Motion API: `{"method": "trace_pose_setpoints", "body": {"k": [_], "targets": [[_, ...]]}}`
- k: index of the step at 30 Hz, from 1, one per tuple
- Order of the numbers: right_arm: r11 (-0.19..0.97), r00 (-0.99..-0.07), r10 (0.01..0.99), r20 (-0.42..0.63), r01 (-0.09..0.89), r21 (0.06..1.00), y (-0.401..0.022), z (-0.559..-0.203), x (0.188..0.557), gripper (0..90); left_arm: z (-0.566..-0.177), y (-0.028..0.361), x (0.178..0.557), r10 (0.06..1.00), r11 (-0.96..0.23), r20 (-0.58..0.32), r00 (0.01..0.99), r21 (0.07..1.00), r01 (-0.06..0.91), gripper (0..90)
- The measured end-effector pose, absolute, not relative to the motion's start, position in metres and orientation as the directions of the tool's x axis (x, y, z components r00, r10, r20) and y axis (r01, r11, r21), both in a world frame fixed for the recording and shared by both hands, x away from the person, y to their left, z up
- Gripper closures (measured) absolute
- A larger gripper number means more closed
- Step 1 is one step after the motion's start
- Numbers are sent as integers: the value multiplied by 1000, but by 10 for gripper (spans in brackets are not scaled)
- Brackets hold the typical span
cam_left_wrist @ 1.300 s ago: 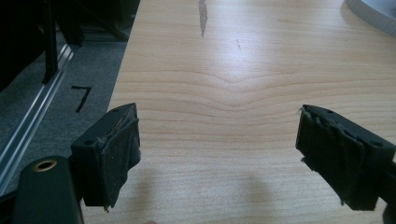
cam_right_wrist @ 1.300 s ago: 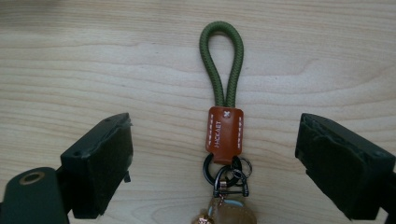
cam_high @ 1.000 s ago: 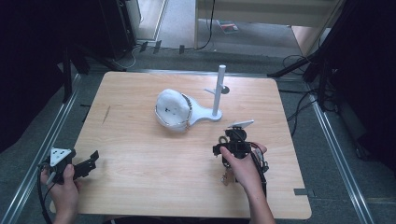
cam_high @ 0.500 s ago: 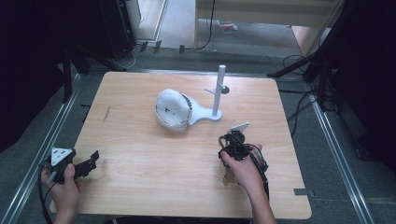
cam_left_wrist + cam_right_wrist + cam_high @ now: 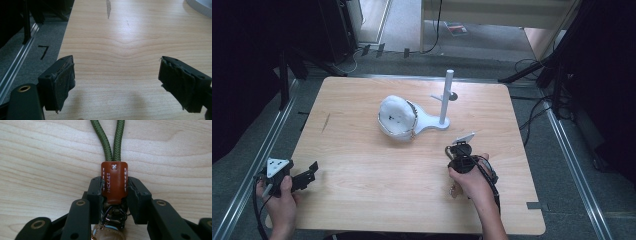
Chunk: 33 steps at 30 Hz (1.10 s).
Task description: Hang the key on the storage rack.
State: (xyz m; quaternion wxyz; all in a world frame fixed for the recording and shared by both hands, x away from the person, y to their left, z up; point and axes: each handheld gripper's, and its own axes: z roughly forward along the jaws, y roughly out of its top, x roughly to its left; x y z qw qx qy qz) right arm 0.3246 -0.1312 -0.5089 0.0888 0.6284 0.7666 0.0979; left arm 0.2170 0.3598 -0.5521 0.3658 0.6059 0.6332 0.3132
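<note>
Leather tab (image 5: 114, 180) of the green-corded keychain (image 5: 112, 138) is sitting pinched in your right gripper (image 5: 114, 192), jaws just closing on it — low on the table (image 5: 362, 200). You're parking the left gripper (image 5: 117, 82), jaws apart.

Brown leather tab (image 5: 114, 181), green cord loop (image 5: 111, 138), flat on table.
</note>
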Motion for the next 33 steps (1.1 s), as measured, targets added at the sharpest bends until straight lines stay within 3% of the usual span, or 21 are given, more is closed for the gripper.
{"method": "trace_pose_setpoints", "body": {"k": [17, 24, 33], "targets": [[171, -194, 980, 38, 928, 330, -141, -510, 318, 697, -552, 359, 217, 997, 69, -83, 1, 839, 540, 145], [134, -182, 981, 65, 882, 452, -151, -506, 312, 697, -552, 360, 218, 997, 71, -83, -1, 838, 540, 145], [81, -163, 984, 66, 753, 653, -158, -480, 301, 697, -552, 360, 217, 996, 71, -84, 0, 837, 543, 145]]}}
